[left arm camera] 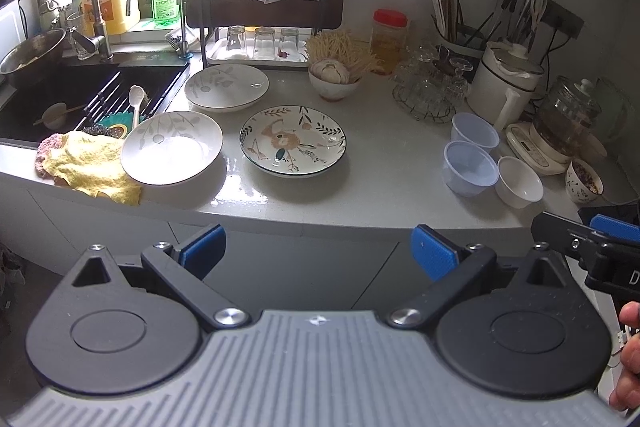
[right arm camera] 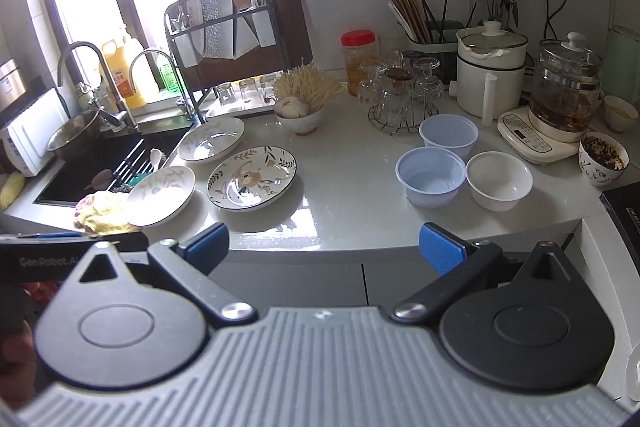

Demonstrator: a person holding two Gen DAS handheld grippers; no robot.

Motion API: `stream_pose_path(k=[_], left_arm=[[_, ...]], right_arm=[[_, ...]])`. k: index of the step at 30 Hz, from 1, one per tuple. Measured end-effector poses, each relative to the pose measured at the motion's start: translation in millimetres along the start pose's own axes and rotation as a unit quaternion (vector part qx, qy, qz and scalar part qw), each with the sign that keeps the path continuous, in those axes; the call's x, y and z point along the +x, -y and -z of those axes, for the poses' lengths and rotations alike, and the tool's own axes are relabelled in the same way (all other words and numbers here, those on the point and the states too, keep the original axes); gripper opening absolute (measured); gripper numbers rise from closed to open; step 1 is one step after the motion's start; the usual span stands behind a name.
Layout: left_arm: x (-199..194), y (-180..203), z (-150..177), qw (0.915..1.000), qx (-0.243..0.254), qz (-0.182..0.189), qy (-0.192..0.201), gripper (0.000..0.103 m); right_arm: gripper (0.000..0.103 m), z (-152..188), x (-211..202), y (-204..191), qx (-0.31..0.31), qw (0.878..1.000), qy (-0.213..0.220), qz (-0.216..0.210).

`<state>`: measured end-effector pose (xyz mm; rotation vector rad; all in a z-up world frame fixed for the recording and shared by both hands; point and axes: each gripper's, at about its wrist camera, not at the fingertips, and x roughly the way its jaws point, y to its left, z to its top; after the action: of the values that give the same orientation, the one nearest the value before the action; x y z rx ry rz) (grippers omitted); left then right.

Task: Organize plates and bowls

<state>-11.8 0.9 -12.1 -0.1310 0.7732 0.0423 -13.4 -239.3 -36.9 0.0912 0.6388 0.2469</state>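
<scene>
Three plates lie on the white counter (left arm camera: 360, 179): a flower-patterned plate (left arm camera: 293, 140) (right arm camera: 252, 178) in the middle, a white leaf-print plate (left arm camera: 172, 147) (right arm camera: 162, 195) resting partly on a yellow cloth, and another leaf-print plate (left arm camera: 226, 87) (right arm camera: 211, 139) behind. To the right stand two pale blue plastic bowls (left arm camera: 471, 167) (right arm camera: 431, 175), (left arm camera: 475, 132) (right arm camera: 449, 135) and a white bowl (left arm camera: 519, 181) (right arm camera: 499, 180). My left gripper (left arm camera: 318, 251) hangs open before the counter edge, empty. My right gripper (right arm camera: 324, 245) is open too, holding nothing.
A sink (left arm camera: 80, 95) with a spoon and rack lies left, a yellow cloth (left arm camera: 92, 163) at its corner. A garlic bowl (left arm camera: 334, 81), glassware basket (left arm camera: 430, 89), white pot (left arm camera: 506, 83), kettle (left arm camera: 568, 123) and a filled patterned cup (right arm camera: 604, 157) crowd the back and right.
</scene>
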Motion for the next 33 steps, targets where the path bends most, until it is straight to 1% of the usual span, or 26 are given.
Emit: stream_pose_path(k=[11,20,33], left_arm=[[-2.3,-1.1,-0.1,1.0000,0.000,-0.001,0.003,0.101],[0.1,-5.0,1.8,0.9999,-0.004,-0.006,-0.008,0.101],[3.0,-22.9,-2.8,0.9996,-0.015,-0.020,-0.014,0.101]], right_arm=[[0.103,0.7,-1.8,1.1,0.005,1.000,-0.001,-0.005],[0.103,2.6,-0.3,-4.1,-0.002,1.000,-0.002,-0.004],[0.103,1.3,8.0,-10.5,-0.011,1.000,-0.017,-0.012]])
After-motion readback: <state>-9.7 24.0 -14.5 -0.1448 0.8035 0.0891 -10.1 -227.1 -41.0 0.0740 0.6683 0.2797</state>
